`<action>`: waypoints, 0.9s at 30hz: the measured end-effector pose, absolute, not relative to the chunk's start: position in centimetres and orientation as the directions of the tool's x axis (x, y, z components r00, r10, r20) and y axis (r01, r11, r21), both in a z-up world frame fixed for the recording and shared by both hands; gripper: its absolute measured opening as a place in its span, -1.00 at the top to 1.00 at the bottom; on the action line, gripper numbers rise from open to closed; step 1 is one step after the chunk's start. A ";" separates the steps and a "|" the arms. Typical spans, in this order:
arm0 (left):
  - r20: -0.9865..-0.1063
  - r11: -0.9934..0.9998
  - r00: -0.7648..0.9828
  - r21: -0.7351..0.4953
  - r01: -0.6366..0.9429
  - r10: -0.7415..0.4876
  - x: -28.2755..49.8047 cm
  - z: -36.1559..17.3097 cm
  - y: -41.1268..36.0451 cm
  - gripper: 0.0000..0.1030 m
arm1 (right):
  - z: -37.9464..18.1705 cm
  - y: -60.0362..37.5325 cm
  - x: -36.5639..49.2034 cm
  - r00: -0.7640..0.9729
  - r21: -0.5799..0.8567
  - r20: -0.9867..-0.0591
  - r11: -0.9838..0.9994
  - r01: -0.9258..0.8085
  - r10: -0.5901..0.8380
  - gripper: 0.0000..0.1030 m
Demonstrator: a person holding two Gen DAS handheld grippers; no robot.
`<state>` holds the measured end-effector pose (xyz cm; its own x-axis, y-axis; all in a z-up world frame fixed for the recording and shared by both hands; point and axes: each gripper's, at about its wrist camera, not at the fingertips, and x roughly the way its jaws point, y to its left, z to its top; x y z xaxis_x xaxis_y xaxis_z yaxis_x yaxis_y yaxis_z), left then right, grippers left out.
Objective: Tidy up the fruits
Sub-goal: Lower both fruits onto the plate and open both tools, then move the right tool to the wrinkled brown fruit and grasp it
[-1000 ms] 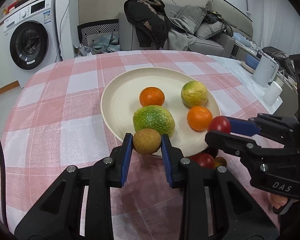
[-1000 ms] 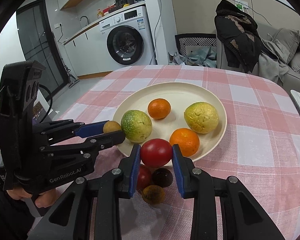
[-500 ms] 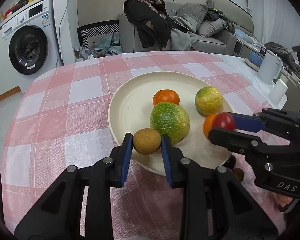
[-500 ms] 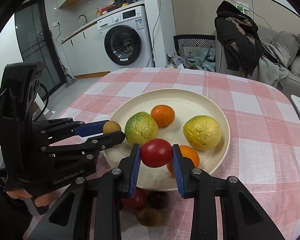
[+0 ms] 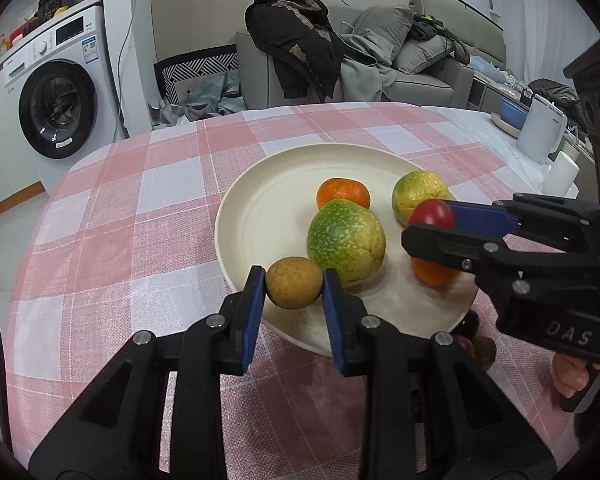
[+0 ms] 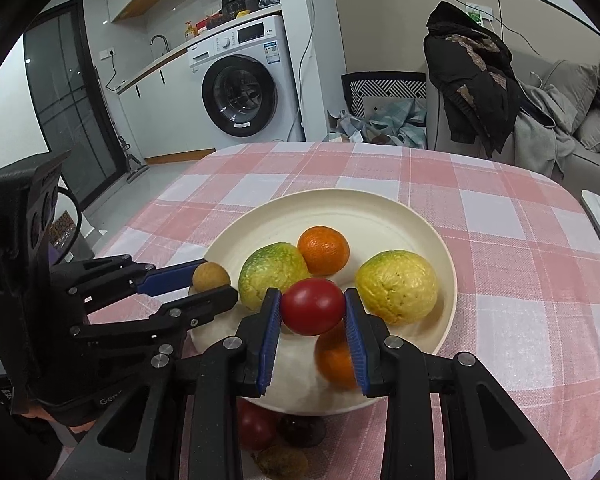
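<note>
Camera arrangement: two wrist-mounted fisheye views
Each view is taken close-up along its own gripper fingers, angled down across the plate [image 5: 236, 240] [image 6: 380, 208]; the plate, checked tablecloth [image 5: 112, 248] [image 6: 512, 280] and washing machine [image 5: 56, 92] [image 6: 244, 88] are shared.

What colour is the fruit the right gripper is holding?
Red: the tomato in the right gripper, clearest in the right wrist view.

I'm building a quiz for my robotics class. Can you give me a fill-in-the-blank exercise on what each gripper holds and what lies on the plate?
1. The left gripper is shut on a small ____ fruit.
2. The right gripper is shut on a ____ tomato.
3. On the cream plate lie two greenish-yellow citrus fruits and ____ oranges.
4. The plate stands on a pink and white ____ tablecloth.

Missing words: brown; red; two; checked
</note>
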<state>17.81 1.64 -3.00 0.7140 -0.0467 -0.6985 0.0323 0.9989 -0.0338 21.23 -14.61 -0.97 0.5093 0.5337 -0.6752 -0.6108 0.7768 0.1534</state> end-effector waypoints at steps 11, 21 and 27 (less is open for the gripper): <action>-0.680 0.999 0.731 -0.035 0.041 -0.054 16.5 -2.6 1.8 0.49 | -0.3 -15.1 20.6 0.540 0.132 -0.654 0.782 -0.609 0.530 0.18; -0.661 0.999 0.750 -0.053 -0.011 -0.027 12.9 -1.4 2.5 -0.61 | 0.8 -17.9 17.6 0.568 0.129 -0.630 0.793 -0.596 0.529 -0.56; -0.640 0.997 0.768 -0.064 -0.034 -0.015 9.8 -0.6 2.3 -0.89 | 0.5 -19.1 15.7 0.557 0.161 -0.634 0.796 -0.584 0.537 -0.92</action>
